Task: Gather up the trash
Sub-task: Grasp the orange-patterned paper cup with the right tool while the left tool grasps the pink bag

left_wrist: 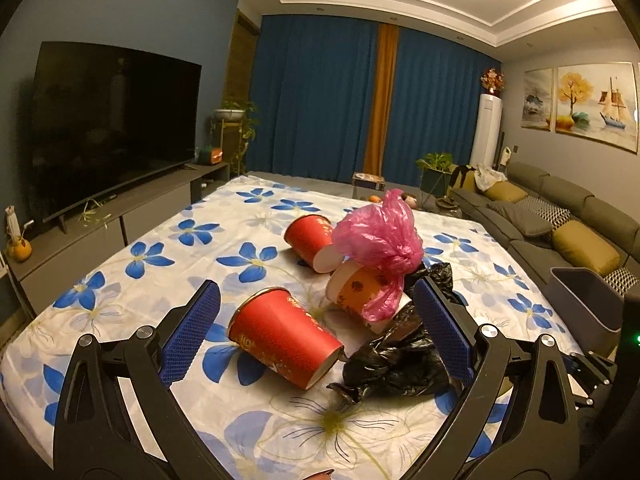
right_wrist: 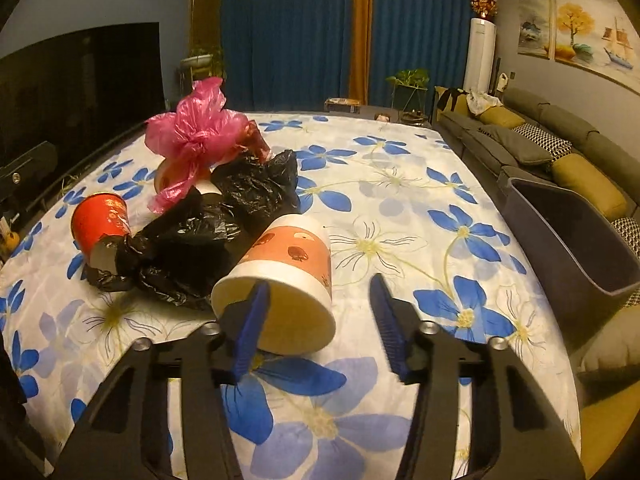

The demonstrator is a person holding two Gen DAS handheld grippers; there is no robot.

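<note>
On the flowered tablecloth [left_wrist: 132,300] a red paper cup [left_wrist: 284,336] lies on its side between the wide-open fingers of my left gripper [left_wrist: 316,292], touching neither pad. Just right of it is a crumpled black bag [left_wrist: 400,352], with a pink bag [left_wrist: 380,240], an orange-patterned cup [left_wrist: 356,292] and a second red cup [left_wrist: 310,240] behind. In the right wrist view an orange and white cup [right_wrist: 288,276] lies with its mouth toward my right gripper [right_wrist: 320,286]. The left finger crosses the cup's rim; the right finger stands apart from it. The black bag [right_wrist: 208,240], pink bag [right_wrist: 196,132] and a red cup [right_wrist: 100,220] lie to the left.
A dark grey bin [right_wrist: 568,240] stands off the table's right edge, also visible as the bin [left_wrist: 584,304] in the left wrist view. A sofa [right_wrist: 560,148] runs along the right wall. A television [left_wrist: 112,120] on a low cabinet is at the left.
</note>
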